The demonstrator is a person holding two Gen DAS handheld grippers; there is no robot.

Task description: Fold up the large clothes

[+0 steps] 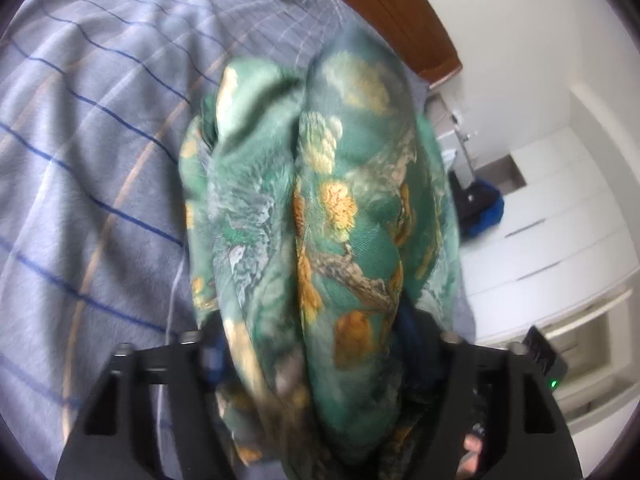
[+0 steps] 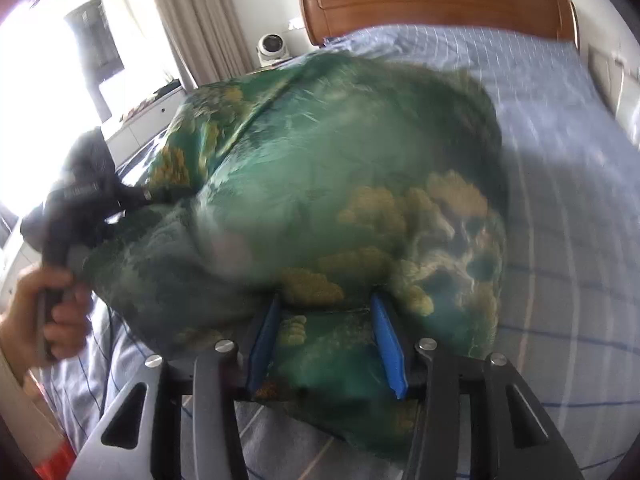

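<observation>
A large green garment with yellow and grey floral print (image 1: pixel 320 208) hangs bunched in front of the left wrist camera, above the bed. My left gripper (image 1: pixel 312 360) is shut on its edge; the cloth hides the fingers. In the right wrist view the same garment (image 2: pixel 320 184) billows, blurred by motion. My right gripper (image 2: pixel 326 340) has its blue pads (image 2: pixel 386 344) wide apart with cloth lying between them, not pinched. The left gripper (image 2: pixel 146 194) shows at the left of the right wrist view, held by a hand, clamped on the garment's far edge.
The bed has a blue-grey checked sheet (image 1: pixel 88 152) and a wooden headboard (image 2: pixel 432 4). White drawers (image 1: pixel 560 248) and a dark bag (image 1: pixel 476 204) stand beside the bed. A window, curtain (image 2: pixel 192 20) and a small white camera (image 2: pixel 272 48) are at the far left.
</observation>
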